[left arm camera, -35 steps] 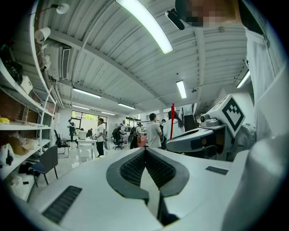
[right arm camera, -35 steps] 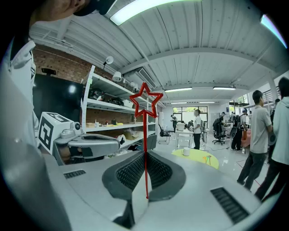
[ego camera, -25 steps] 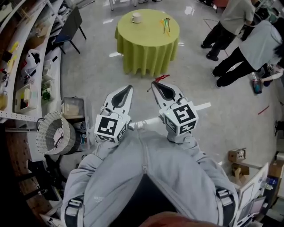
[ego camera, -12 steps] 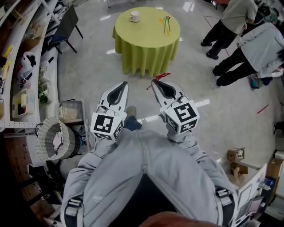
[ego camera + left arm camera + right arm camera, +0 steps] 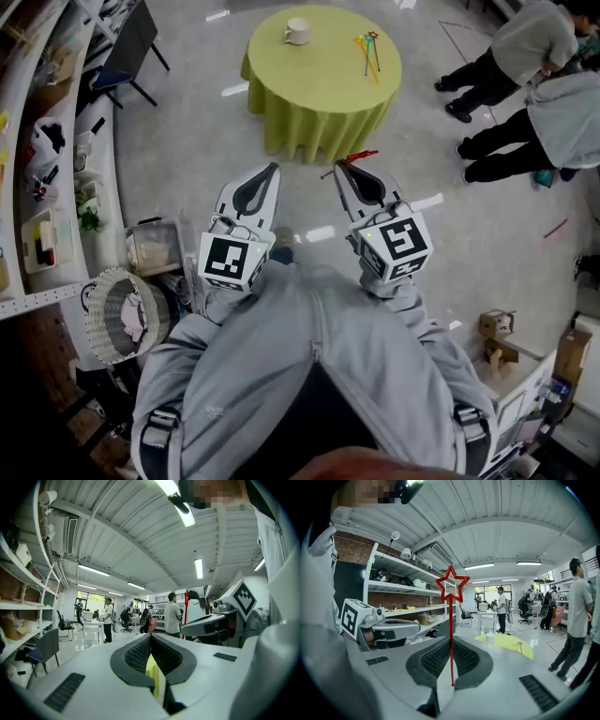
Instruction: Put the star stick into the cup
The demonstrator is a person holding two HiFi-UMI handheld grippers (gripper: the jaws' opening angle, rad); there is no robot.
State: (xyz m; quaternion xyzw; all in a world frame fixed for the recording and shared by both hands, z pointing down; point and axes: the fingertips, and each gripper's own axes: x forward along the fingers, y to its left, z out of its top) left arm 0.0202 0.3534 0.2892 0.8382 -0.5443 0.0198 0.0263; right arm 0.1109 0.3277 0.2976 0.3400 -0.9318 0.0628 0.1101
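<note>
Open workshop floor, round green-clothed counter well ahead, cup on its far side. Right gripper fingers clamped low on the star stick, star end up, probably so it drops in stem-first. Left gripper fingers closed, empty, idle.

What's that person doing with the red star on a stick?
A person holds a gripper in each hand. The right gripper has its jaws shut on a thin red star stick. The left gripper is shut, holding nothing. Ahead stands a round green-clothed table with a white cup and a few more sticks on it. The star stick is not in the cup yet.
</note>
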